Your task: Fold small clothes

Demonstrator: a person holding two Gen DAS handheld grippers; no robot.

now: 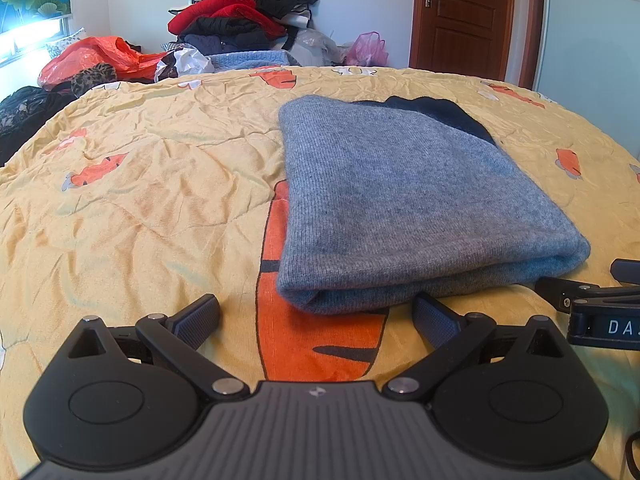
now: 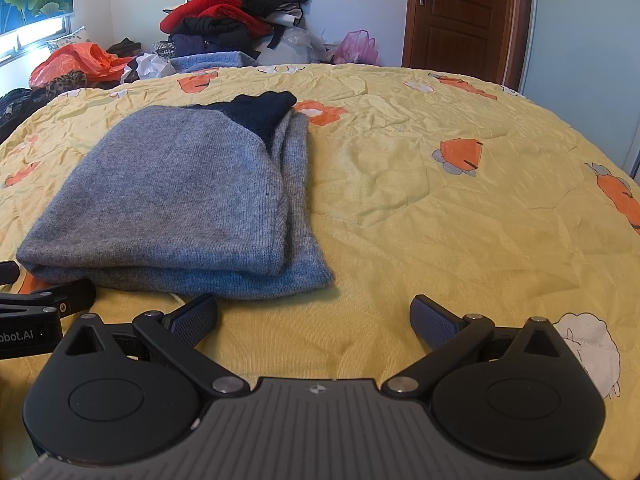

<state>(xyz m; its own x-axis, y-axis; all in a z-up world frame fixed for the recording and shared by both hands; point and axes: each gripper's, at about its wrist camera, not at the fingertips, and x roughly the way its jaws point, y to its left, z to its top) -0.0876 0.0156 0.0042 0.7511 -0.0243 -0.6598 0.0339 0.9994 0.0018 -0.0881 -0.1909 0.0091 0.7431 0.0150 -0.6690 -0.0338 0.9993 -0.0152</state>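
Observation:
A grey knitted garment [image 1: 400, 200] with a dark navy part at its far end lies folded into a thick rectangle on the yellow bedspread [image 1: 140, 184]. In the right wrist view the same folded garment [image 2: 176, 192] sits left of centre. My left gripper [image 1: 316, 312] is open, low over the bed, just in front of the garment's near folded edge with nothing between its fingers. My right gripper [image 2: 314, 316] is also open and empty, to the right of the garment's near corner. Each view shows the other gripper's black body at its side edge.
A tall heap of red and black clothes [image 1: 244, 8] and plastic bags [image 1: 96, 56] stand beyond the bed's far edge. A brown wooden door [image 1: 464, 12] is at the back right. The bedspread [image 2: 460, 208] spreads wide right of the garment.

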